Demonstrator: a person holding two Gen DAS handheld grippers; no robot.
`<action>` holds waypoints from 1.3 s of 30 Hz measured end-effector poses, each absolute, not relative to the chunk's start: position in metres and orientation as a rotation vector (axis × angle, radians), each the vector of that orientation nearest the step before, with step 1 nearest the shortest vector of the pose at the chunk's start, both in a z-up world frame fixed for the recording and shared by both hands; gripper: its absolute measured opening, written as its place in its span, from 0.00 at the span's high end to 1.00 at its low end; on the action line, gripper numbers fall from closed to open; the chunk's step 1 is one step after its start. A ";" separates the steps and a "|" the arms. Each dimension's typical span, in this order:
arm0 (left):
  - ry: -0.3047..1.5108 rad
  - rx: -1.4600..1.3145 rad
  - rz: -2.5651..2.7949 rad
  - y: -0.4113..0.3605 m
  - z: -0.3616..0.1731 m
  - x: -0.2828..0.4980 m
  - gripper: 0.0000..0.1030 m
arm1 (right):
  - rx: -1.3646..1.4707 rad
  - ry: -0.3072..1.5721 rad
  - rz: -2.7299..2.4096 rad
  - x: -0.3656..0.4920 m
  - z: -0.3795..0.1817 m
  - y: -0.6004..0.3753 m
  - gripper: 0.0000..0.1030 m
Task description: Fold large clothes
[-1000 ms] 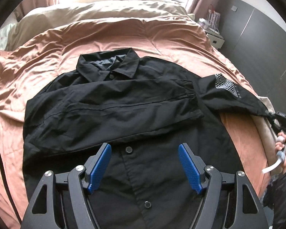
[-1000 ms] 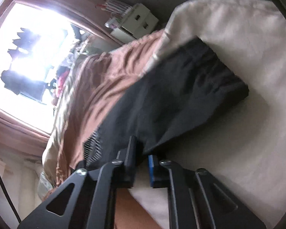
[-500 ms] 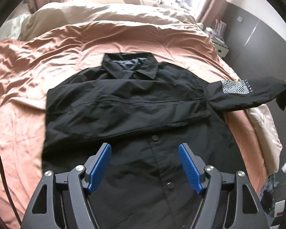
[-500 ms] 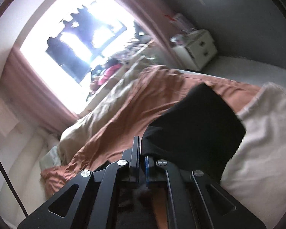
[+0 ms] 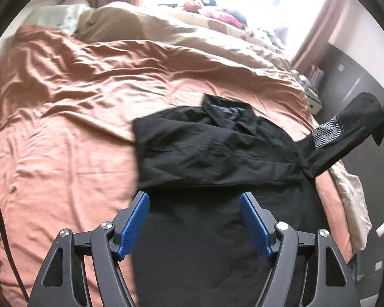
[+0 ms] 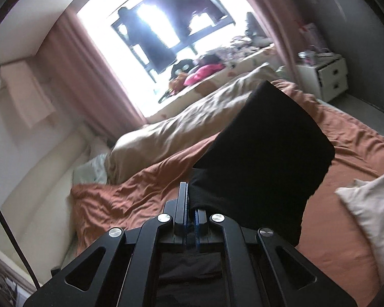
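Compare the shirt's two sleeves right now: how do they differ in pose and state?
The near sleeve lies folded flat across the shirt chest; the patterned sleeve hangs lifted clear of the bed.
Nothing grips the near sleeve, the left tool being open above; the right tool is shut on the patterned sleeve's cuff.
Both are black.

A wide bed (image 5: 64, 133) with a rust-orange duvet fills the room. At the far side a bright window (image 6: 166, 33) has pink curtains (image 6: 94, 76). On the right, a white bedside cabinet (image 6: 325, 76) stands against a dark grey wall (image 6: 345, 12).
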State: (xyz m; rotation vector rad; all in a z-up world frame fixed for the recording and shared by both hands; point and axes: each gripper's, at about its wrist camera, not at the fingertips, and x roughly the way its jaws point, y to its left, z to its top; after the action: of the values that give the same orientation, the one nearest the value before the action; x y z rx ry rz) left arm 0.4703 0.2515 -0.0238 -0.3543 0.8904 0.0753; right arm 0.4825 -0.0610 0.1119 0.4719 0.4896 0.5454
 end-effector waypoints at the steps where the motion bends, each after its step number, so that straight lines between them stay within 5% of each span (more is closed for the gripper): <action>1: 0.887 -0.363 0.083 0.259 -0.024 0.465 0.27 | 0.468 0.495 0.552 0.490 0.112 -0.055 0.99; 14: 0.894 -0.418 0.165 0.342 -0.040 0.407 0.27 | 0.366 0.634 0.593 0.558 0.079 0.056 0.99; 29: 0.920 -0.452 0.274 0.397 -0.070 0.365 0.27 | 0.419 0.999 0.630 0.626 -0.047 0.115 0.98; 30: 0.918 -0.456 0.271 0.397 -0.071 0.365 0.27 | 0.417 1.004 0.638 0.622 -0.048 0.110 0.92; 32: 0.917 -0.459 0.264 0.395 -0.071 0.367 0.27 | 0.417 1.015 0.647 0.619 -0.049 0.105 0.52; 33: 0.917 -0.455 0.255 0.390 -0.071 0.370 0.27 | 0.431 1.016 0.661 0.616 -0.049 0.097 0.14; 39: 0.916 -0.418 0.202 0.354 -0.064 0.397 0.27 | 0.500 0.993 0.691 0.598 -0.044 0.018 0.11</action>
State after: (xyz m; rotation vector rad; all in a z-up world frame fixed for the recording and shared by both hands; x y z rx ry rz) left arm 0.3975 0.3536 -0.0645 -0.4178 0.9164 0.2016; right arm 0.5984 0.0184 -0.0436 0.5000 0.9927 0.6909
